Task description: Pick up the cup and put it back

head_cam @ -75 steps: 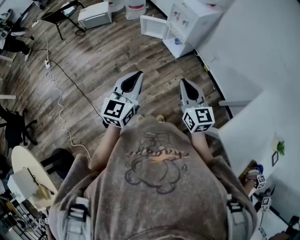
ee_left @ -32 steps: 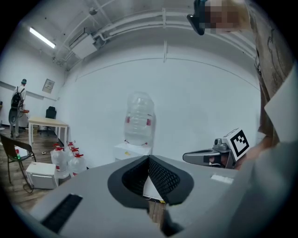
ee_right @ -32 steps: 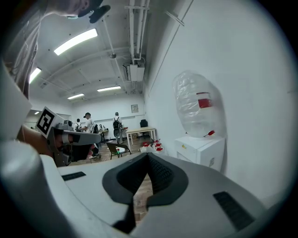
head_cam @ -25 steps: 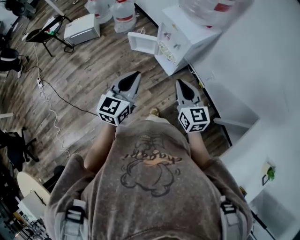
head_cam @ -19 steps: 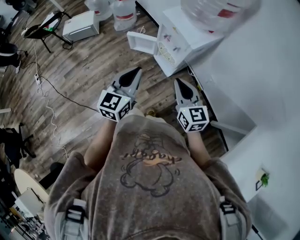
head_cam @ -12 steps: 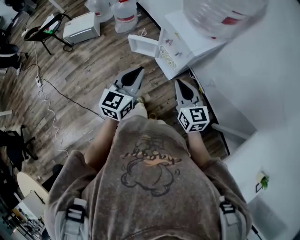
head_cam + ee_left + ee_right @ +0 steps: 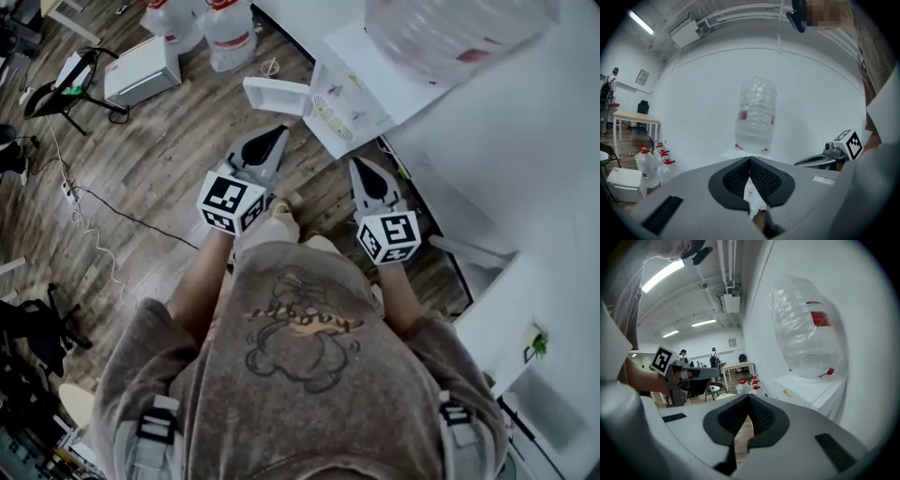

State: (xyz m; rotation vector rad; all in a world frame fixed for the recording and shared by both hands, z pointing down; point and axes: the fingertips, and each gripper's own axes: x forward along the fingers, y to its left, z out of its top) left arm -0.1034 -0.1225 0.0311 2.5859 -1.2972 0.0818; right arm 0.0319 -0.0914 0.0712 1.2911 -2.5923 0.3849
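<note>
white water dispenser (image 7: 349, 84) just ahead | right gripper (image 7: 359, 167) nearer, jaws together, empty | left gripper (image 7: 277, 134) likewise closed, empty | cup unseen

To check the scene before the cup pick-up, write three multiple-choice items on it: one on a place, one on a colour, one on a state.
1. Where is the big clear bottle? A on the floor; B upside down on the white dispenser; C on a table.
2. What colour are the caps of the spare jugs? A blue; B green; C red.
3. How do the jaws of the left gripper stand? A shut, nothing between; B wide open; C clamped on a cup.

Key: 1 B, its neck points down into the dispenser's top; 2 C, red caps show in the left gripper view; 3 A, the pads meet at the tips in its own view.
</note>
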